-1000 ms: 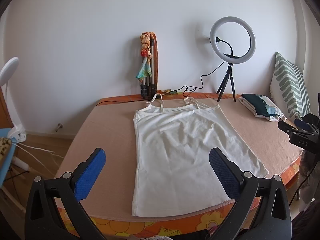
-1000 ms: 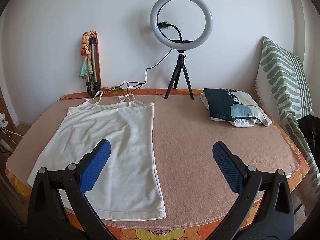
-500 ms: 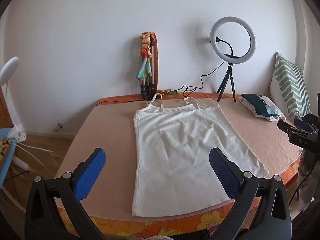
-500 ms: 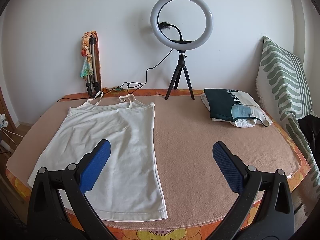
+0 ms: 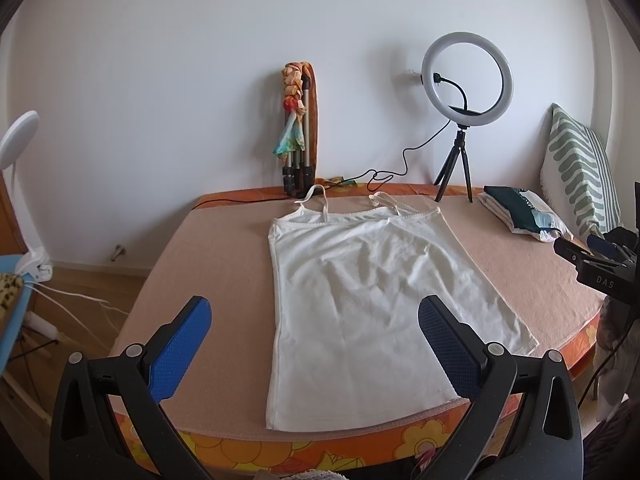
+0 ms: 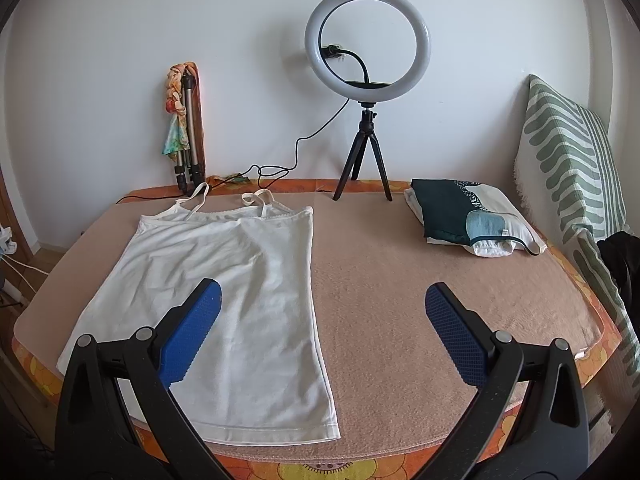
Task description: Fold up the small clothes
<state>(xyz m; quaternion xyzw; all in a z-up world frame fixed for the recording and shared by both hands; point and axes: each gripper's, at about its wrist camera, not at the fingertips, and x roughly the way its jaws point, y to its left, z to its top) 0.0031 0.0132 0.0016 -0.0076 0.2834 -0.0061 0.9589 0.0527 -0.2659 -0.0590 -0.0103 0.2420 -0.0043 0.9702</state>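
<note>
A bed [image 6: 400, 288] covered with a tan blanket fills both views, an orange flowered sheet showing along its edges. Flat on the blanket lies a white camisole top [image 5: 360, 300] [image 6: 224, 300], spread out and unfolded, straps toward the wall and hem at the near edge; it sits on the left half of the bed as seen from the right wrist. A green-and-white striped pillow [image 6: 568, 160] leans at the right end. Near it, well apart from the camisole, rests a stack of folded clothes [image 6: 468, 216] in dark green and white. By the wall stand a ring light on a small black tripod [image 6: 366, 60] and a folded tripod with a colourful scarf [image 6: 182, 128] tied on it. The left claw [image 5: 316, 340] hovers above the camisole's hem with its blue-padded fingers spread wide, holding nothing. The right claw [image 6: 324, 332] hovers over the camisole's right edge, also wide and empty.
</note>
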